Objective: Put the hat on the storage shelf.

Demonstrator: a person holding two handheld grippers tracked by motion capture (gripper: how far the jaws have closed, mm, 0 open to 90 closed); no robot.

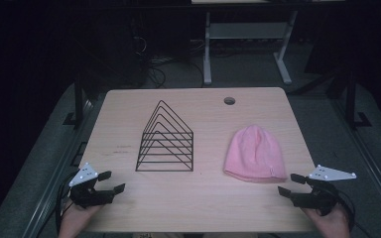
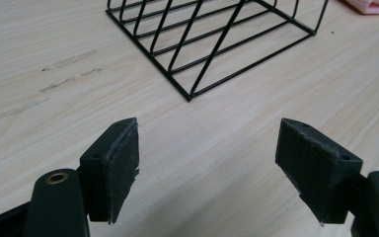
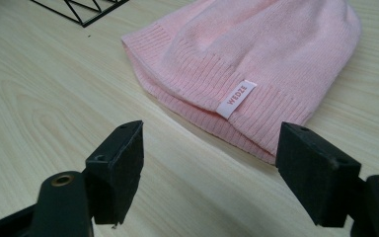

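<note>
A pink knitted beanie (image 1: 254,153) lies flat on the right half of the wooden table (image 1: 129,111), its ribbed brim toward me; a small white label shows on the beanie (image 3: 256,64) in the right gripper view. A black wire rack (image 1: 166,140) of triangular dividers stands at the middle of the table, and the rack's near corner (image 2: 212,44) appears in the left gripper view. My left gripper (image 1: 112,181) hovers open at the front left, short of the rack. My right gripper (image 1: 290,184) is open at the front right, just in front of the beanie's brim. Nothing sits between either pair of jaws.
A round cable hole (image 1: 229,101) sits near the table's far edge. Behind the table stands a white desk frame (image 1: 243,44) on a dark floor with cables. Bare tabletop lies between the two grippers along the front edge.
</note>
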